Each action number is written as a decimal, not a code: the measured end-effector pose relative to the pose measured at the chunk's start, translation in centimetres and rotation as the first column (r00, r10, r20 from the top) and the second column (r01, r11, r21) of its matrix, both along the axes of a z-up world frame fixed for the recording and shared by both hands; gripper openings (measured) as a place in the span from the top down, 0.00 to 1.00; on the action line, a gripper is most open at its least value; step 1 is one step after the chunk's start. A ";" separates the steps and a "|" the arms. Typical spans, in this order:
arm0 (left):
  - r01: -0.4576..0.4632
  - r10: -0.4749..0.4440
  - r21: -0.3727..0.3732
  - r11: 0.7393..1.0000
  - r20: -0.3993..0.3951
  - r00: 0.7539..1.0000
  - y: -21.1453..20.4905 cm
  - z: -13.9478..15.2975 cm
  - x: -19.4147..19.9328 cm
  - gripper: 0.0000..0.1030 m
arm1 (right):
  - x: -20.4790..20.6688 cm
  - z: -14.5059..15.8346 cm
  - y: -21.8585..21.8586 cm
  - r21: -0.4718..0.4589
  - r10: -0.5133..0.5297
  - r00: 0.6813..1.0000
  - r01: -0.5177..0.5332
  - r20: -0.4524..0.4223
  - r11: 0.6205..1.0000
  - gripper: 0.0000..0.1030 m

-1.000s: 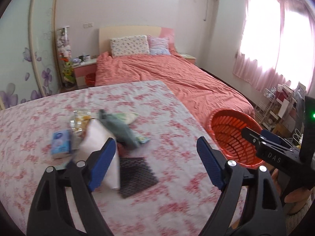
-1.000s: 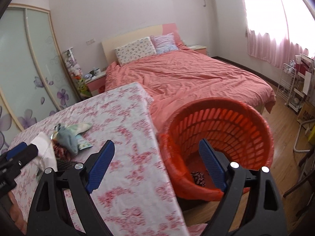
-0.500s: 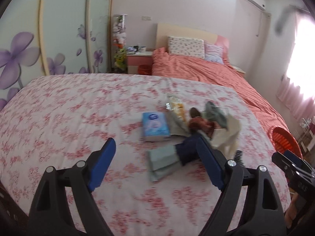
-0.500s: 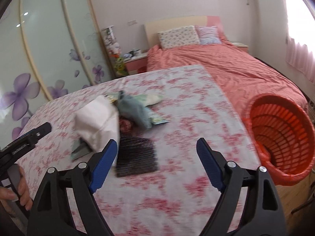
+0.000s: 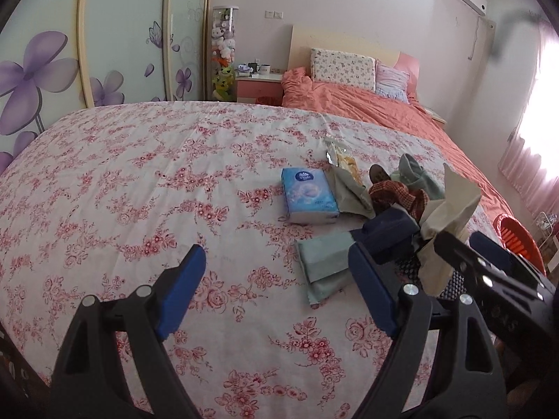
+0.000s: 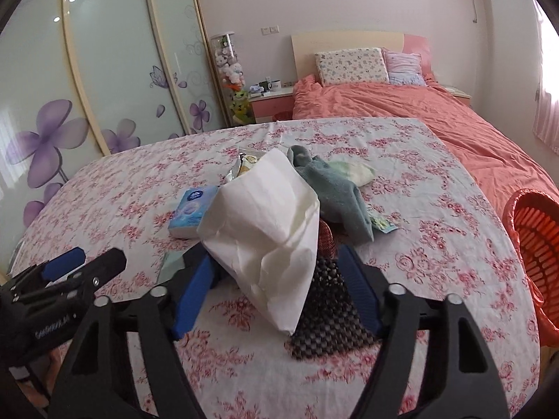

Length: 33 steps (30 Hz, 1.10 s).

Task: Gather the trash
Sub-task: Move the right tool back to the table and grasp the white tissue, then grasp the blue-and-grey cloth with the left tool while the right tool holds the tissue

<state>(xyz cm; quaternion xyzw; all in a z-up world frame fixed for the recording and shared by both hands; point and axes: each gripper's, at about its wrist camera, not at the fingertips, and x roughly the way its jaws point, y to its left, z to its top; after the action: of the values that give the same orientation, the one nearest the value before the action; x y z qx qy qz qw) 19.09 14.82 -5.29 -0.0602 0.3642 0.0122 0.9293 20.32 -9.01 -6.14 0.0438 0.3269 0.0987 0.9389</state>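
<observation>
A pile of trash lies on the floral-covered table (image 5: 139, 174): a crumpled white paper bag (image 6: 265, 216), a black mesh piece (image 6: 325, 317), a grey-green sock (image 6: 335, 188), a blue tissue pack (image 5: 307, 195), a pale green packet (image 5: 325, 265) and a snack wrapper (image 5: 344, 162). My right gripper (image 6: 276, 279) straddles the white bag's lower end, and its jaws are closing with the bag between them; the pads do not visibly press it. My left gripper (image 5: 276, 279) is open and holds nothing, low over the cloth left of the pile.
An orange basket (image 6: 534, 244) stands past the table's right edge. A bed with a salmon cover (image 6: 436, 122) lies behind the table. Sliding wardrobe doors (image 6: 104, 70) with purple flowers line the left wall. Bare cloth spreads left of the pile.
Both grippers have swung left, away from the orange basket toward the pile. The right gripper has come up to the white bag and its jaws have narrowed around it.
</observation>
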 end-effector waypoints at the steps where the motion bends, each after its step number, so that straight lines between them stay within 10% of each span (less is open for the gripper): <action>1: 0.005 -0.005 0.000 1.000 -0.006 1.000 0.0 -0.3 0.2 0.22 | 0.1 -0.2 0.0 -0.003 -0.005 1.000 0.005 -0.007 1.000 0.44; 7: 0.073 -0.073 -0.003 0.997 -0.042 0.996 -1.3 -1.5 1.5 0.22 | -0.3 -0.2 -2.4 0.054 -0.031 0.999 0.033 -0.032 0.998 0.68; 20: 0.189 -0.170 0.134 0.973 -0.141 0.975 -5.9 -4.3 4.8 0.26 | -1.3 0.7 -6.7 0.085 -0.127 0.992 0.128 -0.020 0.988 0.69; 25: 0.153 -0.139 0.073 0.985 -0.174 0.975 -5.9 -4.6 6.5 0.42 | -1.4 0.2 -7.4 0.085 -0.148 0.989 0.150 -0.031 0.985 0.69; 33: 0.152 -0.146 0.030 0.988 -0.151 0.978 -6.4 -4.0 8.0 0.30 | -1.0 0.0 -8.6 0.088 -0.164 0.986 0.167 -0.042 0.982 0.69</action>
<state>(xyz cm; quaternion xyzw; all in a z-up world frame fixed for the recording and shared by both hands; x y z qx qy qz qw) 27.11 8.46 -9.31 -0.0122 0.4356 -0.0455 0.8989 19.29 -17.60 -6.17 0.1154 0.3336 0.0342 0.9350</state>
